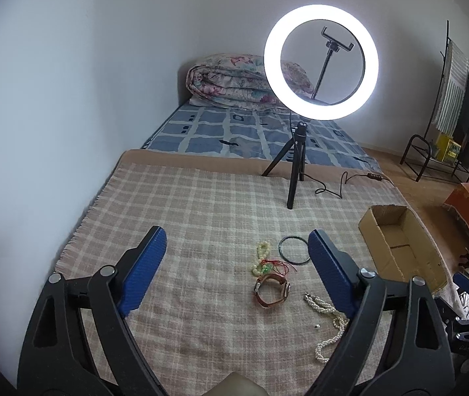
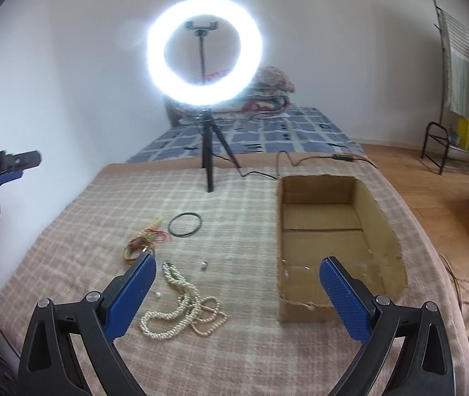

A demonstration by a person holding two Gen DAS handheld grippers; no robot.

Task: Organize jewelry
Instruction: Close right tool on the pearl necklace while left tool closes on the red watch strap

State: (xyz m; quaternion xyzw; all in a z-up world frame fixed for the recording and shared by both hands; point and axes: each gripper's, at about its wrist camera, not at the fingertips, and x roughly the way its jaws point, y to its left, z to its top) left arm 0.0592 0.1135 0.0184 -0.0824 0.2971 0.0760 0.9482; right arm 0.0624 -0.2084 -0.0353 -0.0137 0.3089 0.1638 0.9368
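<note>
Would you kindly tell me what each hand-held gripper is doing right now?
Left hand-held gripper: open, holding nothing.
Right hand-held gripper: open, holding nothing.

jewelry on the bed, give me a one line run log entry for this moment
left gripper: open, empty | right gripper: open, empty | pearl necklace, watch, black ring: on blanket | cardboard box: empty

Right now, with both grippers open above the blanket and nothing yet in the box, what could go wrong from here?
1. The pearl necklace lies in tangled loops; a pinch may lift one strand and drag the rest.
2. A small loose bead sits beside it and could be knocked away or overlooked.
3. The watch touches the green bead string with its red thread, so the left gripper might snag both on the way to the cardboard box.
</note>
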